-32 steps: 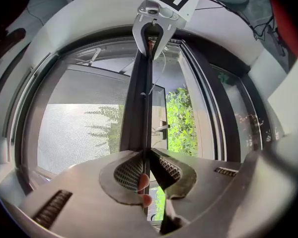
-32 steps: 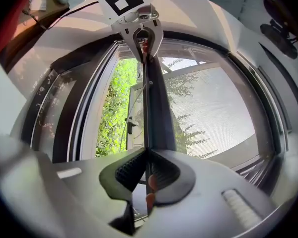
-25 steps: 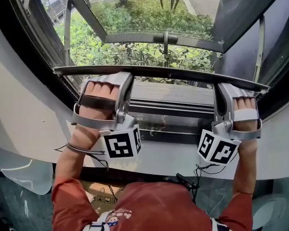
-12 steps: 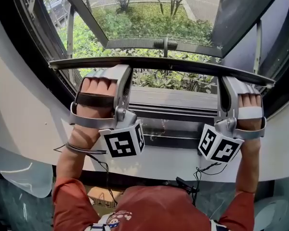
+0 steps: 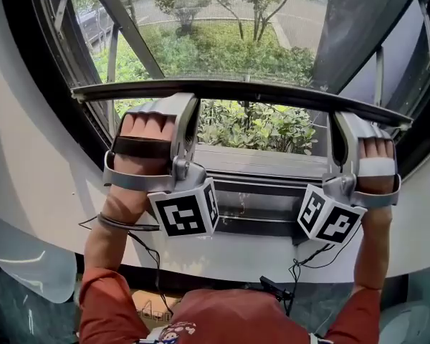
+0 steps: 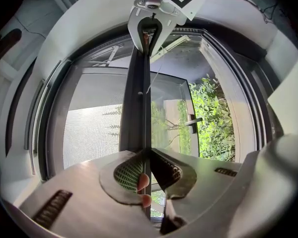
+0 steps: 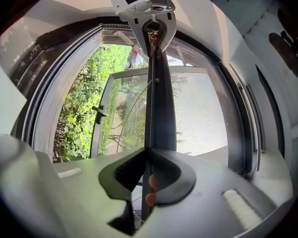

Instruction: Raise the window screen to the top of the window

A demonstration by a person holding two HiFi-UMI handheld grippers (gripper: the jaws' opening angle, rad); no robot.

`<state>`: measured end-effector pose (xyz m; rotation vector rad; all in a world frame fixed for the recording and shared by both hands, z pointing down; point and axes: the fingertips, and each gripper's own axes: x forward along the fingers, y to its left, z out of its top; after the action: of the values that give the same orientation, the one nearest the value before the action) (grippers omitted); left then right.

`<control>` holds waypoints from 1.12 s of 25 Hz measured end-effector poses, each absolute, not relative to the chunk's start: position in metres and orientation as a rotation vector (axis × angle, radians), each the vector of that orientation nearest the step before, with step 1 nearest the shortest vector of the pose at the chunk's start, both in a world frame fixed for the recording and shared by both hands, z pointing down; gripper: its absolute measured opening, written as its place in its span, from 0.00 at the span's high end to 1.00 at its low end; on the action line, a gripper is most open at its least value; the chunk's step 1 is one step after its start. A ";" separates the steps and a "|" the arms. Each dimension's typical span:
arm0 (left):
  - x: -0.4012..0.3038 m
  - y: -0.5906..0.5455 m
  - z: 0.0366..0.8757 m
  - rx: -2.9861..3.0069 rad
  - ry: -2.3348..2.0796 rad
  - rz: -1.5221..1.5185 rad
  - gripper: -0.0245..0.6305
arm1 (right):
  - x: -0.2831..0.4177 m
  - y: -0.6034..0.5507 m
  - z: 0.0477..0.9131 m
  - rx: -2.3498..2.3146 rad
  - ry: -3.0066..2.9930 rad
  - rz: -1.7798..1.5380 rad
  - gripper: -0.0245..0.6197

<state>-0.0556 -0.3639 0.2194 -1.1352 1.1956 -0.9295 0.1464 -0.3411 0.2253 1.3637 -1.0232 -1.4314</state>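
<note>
Window screen [image 5: 222, 45], fine grey mesh above slim dark bar [image 5: 236, 92]

The window screen [image 5: 222, 45] is fine woven mesh, its bar [image 5: 258, 94] matt dark, the white surround [image 5: 36, 185] smooth

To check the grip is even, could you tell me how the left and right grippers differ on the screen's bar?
The left gripper clamps the dark bottom bar of the window screen well in from its end; the right gripper clamps nearer its end. The left gripper's hand strap is dark, the right gripper's white. Both are shut on the bar.
</note>
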 end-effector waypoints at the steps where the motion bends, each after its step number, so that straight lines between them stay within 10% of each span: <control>1: -0.055 -0.364 0.219 -1.127 1.196 -0.928 0.89 | 0.147 -0.341 0.225 1.369 -1.018 -1.438 0.89; 28: -0.054 -0.362 0.115 -1.044 1.241 -0.840 0.88 | 0.148 -0.339 0.121 1.438 -0.889 -1.540 0.88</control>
<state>-0.0541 -0.3616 0.1154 -1.0438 1.2415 -0.8396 0.1480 -0.3393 0.1211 1.4383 -0.8891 -1.5397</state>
